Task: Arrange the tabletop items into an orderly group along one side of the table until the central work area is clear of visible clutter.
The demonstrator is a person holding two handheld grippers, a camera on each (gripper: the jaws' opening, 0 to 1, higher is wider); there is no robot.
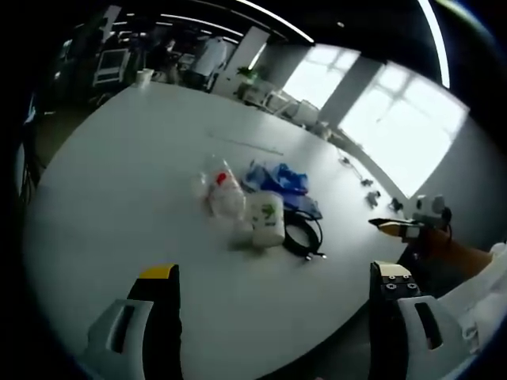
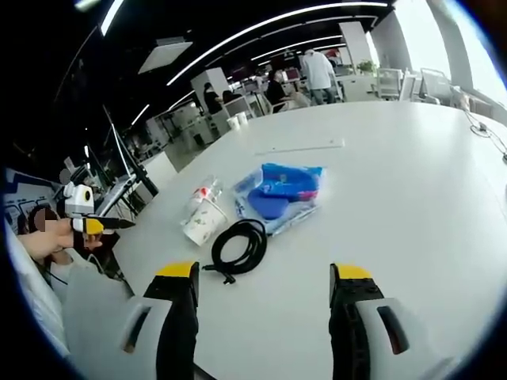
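Observation:
A small cluster lies mid-table. It holds a clear plastic bottle [image 1: 220, 188] [image 2: 202, 194] with a red cap, lying down, and a white paper cup [image 1: 268, 218] [image 2: 204, 222] with a green print beside it. There is also a blue plastic bag [image 1: 277, 178] [image 2: 281, 194] and a coiled black cable [image 1: 305, 234] [image 2: 242, 245]. My left gripper [image 1: 275, 317] is open and empty, well short of the cluster. My right gripper [image 2: 265, 309] is open and empty too, a little short of the cable. Each gripper also appears off the table edge in the other's view, the right one [image 1: 408, 228] and the left one [image 2: 93, 225].
The white table [image 1: 127, 182] [image 2: 412, 182] is large, with much bare surface around the cluster. A thin strip [image 2: 301, 146] lies beyond the bag. Paper cups [image 2: 236, 120] stand at the far edge, and small cables [image 2: 483, 127] at the right edge. People stand in the background.

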